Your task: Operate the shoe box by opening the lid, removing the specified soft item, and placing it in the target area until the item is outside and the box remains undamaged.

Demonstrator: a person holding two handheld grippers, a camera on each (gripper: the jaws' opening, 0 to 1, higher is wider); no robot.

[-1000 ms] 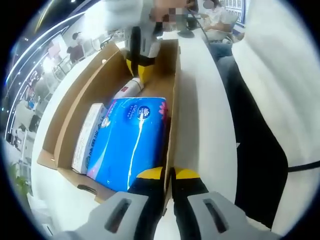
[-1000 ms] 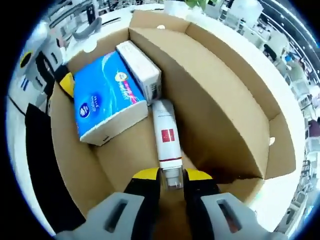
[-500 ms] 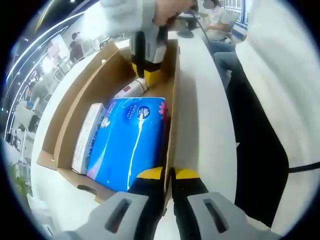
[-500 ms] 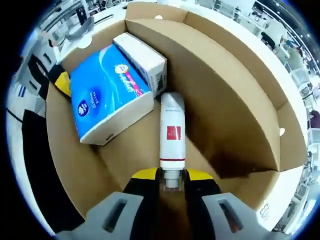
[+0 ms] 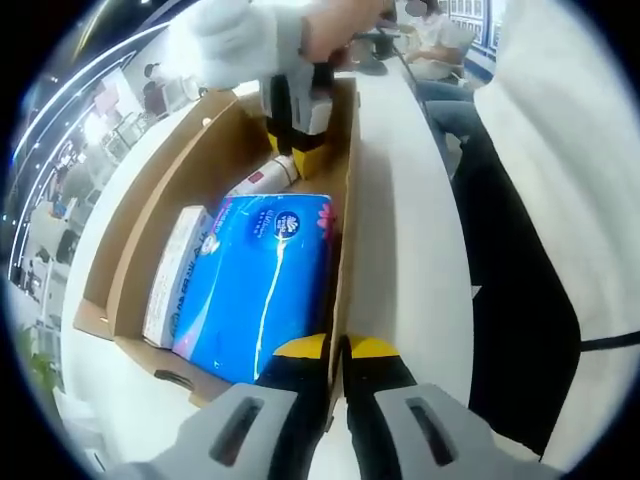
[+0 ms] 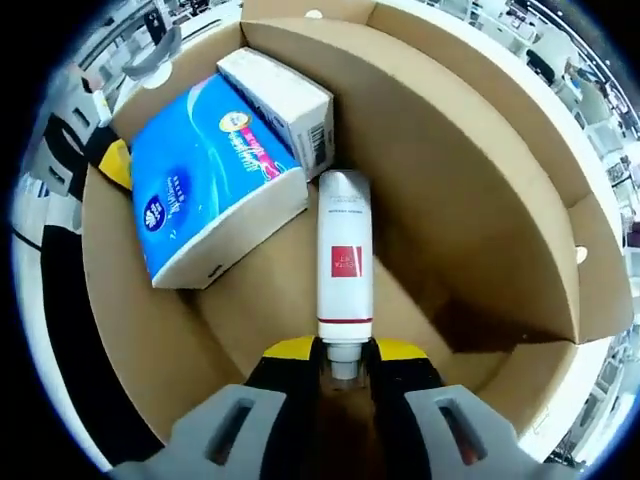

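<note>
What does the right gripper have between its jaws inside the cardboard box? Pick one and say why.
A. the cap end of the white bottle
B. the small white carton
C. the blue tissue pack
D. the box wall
A: the right gripper is closed on the cap end of the white bottle, which lies beside the blue tissue pack.

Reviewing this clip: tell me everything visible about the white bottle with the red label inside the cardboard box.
The white bottle is a slim cylinder, plastic by its look, with a small red square label mid-body and a thin red band near its neck. It lies on its side on the floor of the open cardboard box. The right gripper is shut on its cap end, yellow-tipped jaws on either side. Its far end lies near the small white carton and the blue tissue pack; contact is unclear. In the left gripper view, the bottle lies beyond the pack.
</note>
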